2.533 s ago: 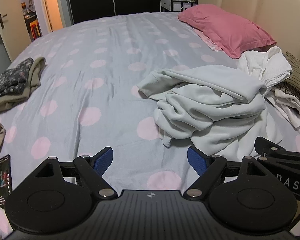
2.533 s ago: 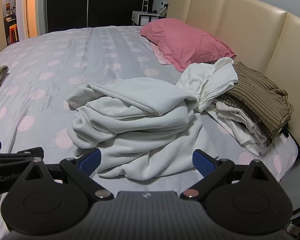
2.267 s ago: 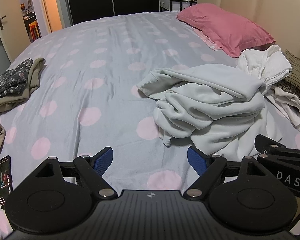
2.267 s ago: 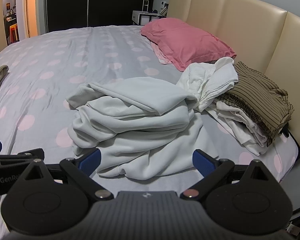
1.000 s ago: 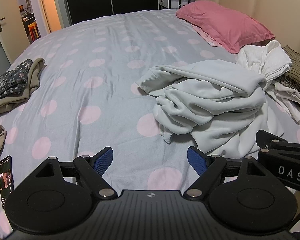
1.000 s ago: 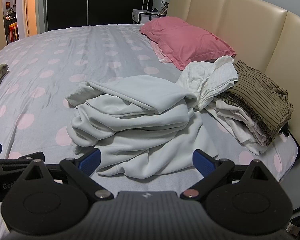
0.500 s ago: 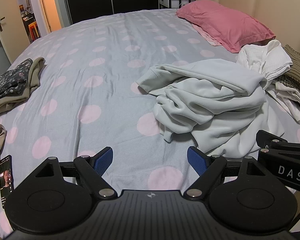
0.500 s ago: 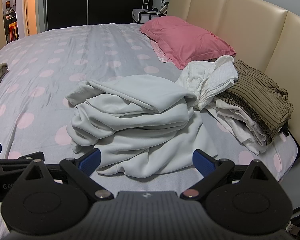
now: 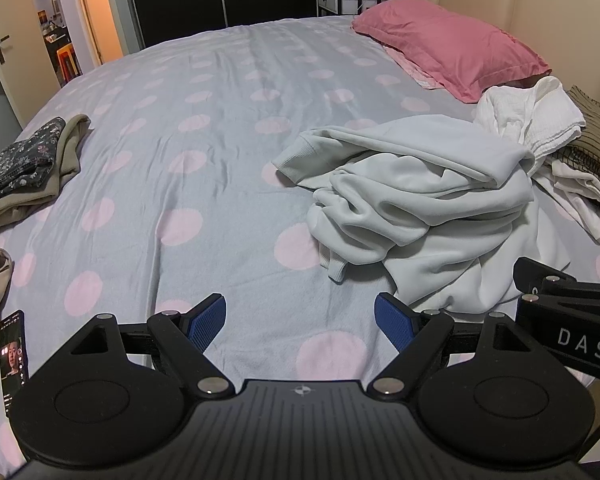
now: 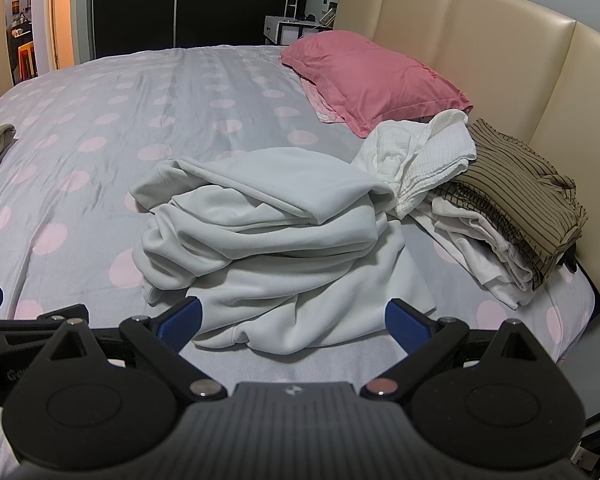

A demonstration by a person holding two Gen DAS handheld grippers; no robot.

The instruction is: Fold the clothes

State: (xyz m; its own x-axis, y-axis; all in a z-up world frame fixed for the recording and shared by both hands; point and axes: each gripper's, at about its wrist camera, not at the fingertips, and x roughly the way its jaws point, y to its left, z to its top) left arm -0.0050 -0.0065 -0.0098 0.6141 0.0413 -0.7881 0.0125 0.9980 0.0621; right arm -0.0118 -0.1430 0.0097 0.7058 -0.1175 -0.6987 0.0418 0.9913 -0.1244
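Note:
A crumpled pale grey sweatshirt (image 9: 420,204) (image 10: 268,232) lies in a heap on the polka-dot bed sheet (image 9: 204,152) (image 10: 100,128). My left gripper (image 9: 300,322) hovers open over bare sheet, just left of the heap's near edge, with nothing between its blue pads. In the right wrist view my right gripper (image 10: 292,320) is open above the heap's near hem, not touching it. The right gripper's black body shows at the lower right of the left wrist view.
A white garment (image 10: 420,160) and a brown striped one (image 10: 520,192) are piled by the beige headboard (image 10: 500,60), beside a pink pillow (image 10: 372,80). Folded dark floral and olive clothes (image 9: 24,164) and a phone (image 9: 12,356) lie at the left edge.
Both views have crept slightly closer to the sweatshirt heap since the oldest frames. Over the last second nothing has visibly moved, and both grippers stay open.

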